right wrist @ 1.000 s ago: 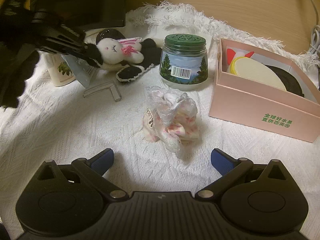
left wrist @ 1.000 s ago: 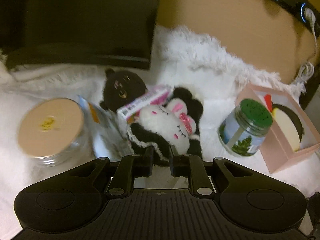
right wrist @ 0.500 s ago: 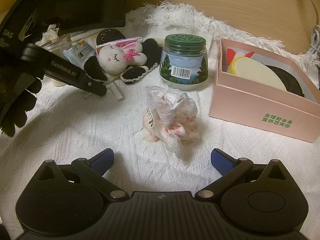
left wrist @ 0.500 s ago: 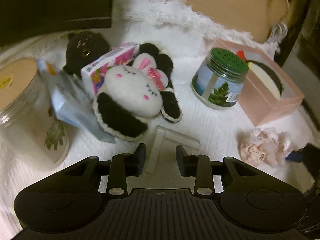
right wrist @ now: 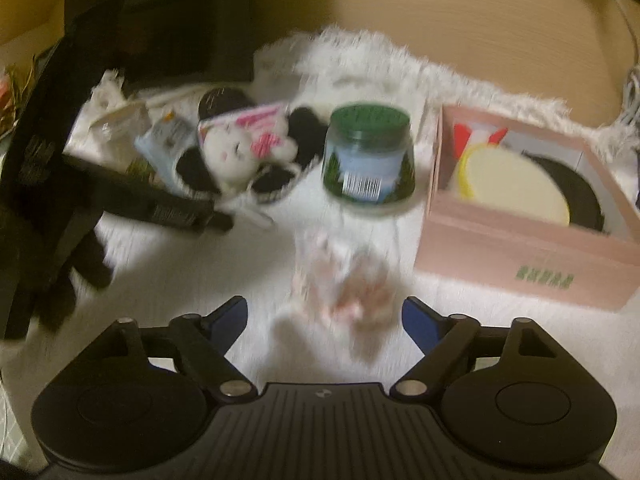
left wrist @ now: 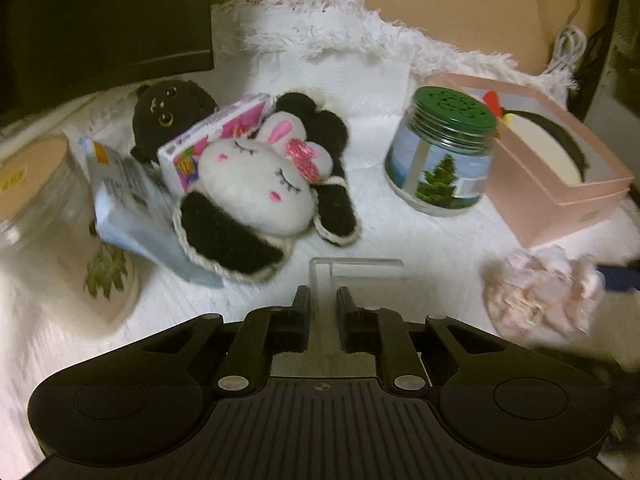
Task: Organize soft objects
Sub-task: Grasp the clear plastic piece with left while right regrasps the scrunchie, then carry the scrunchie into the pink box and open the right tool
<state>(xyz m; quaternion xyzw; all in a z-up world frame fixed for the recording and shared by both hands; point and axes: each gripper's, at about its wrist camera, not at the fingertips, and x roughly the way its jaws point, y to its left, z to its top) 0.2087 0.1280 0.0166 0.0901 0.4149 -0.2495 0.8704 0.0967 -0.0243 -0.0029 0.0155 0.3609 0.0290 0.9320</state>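
The right claw [right wrist: 324, 316], spread wide, frames a crumpled pink-and-white soft bundle [right wrist: 344, 280] on the white-clothed desk [right wrist: 180, 264]; light and squashy, it likely suits a mid-bulk pinch, while the left claw [left wrist: 322, 304] hangs narrowly parted, empty.

Dim warm light, right view motion-blurred, fisheye edges

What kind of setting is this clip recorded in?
Probably a desk at home or in an office: a dark monitor stands at the back, a white cable lies on the wooden top, and a fringed white cloth is spread out under plush toys and jars.
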